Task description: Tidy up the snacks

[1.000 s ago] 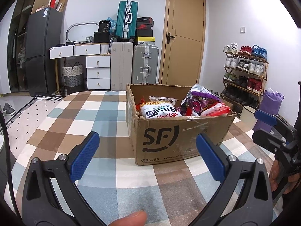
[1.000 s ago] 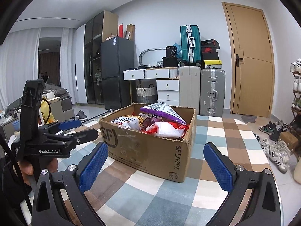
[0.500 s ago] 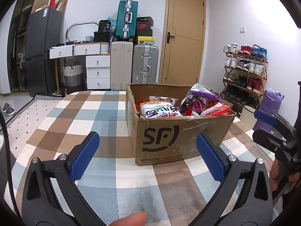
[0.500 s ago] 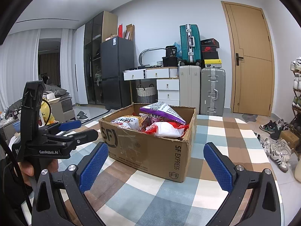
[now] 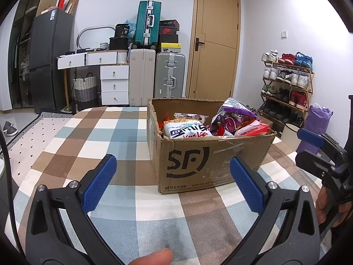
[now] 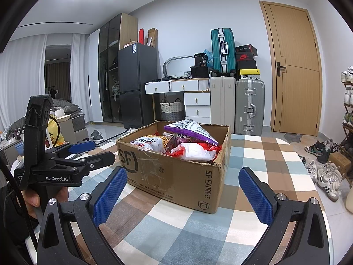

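Observation:
An open cardboard SF box [image 5: 198,161] stands on the checked tablecloth, also in the right wrist view [image 6: 176,172]. It holds several snack bags: a white one [image 5: 187,131], a purple one [image 5: 233,117] [image 6: 189,130] and a red-and-white one [image 5: 251,129] [image 6: 194,151]. My left gripper [image 5: 173,176] is open and empty, just in front of the box. My right gripper [image 6: 182,187] is open and empty, near the box's front right corner. Each gripper shows in the other's view: the right [image 5: 308,145], the left [image 6: 94,152].
The table [image 5: 106,130] carries a brown, blue and white checked cloth. Behind it are suitcases [image 5: 169,77], white drawers [image 5: 114,81], a black fridge [image 5: 46,57] and a door [image 5: 216,48]. A shoe rack [image 5: 286,81] stands to the right.

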Demonstrator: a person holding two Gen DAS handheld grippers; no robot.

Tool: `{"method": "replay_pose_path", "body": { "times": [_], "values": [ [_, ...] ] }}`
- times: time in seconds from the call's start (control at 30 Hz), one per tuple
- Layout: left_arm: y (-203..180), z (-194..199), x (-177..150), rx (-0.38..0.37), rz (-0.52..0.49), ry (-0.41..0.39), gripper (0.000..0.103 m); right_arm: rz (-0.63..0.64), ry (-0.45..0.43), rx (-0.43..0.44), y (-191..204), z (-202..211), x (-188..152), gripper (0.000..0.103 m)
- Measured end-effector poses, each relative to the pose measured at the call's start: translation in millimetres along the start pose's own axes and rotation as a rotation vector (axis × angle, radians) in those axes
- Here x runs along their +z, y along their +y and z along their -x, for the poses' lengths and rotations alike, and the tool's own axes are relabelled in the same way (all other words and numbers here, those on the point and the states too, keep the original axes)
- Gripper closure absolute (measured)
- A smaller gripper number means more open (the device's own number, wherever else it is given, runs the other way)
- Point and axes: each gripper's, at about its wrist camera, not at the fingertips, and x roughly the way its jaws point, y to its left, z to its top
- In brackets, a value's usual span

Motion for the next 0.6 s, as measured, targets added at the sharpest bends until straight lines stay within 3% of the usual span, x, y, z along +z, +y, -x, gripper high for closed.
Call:
{"method": "replay_pose_path", "body": {
  "times": [0.6],
  "values": [
    [-1.4, -0.8, -0.6, -0.003, -0.003, 0.002, 0.001, 0.002, 0.002, 0.001, 0.0, -0.2, -0.6, 0.000]
  ]
}}
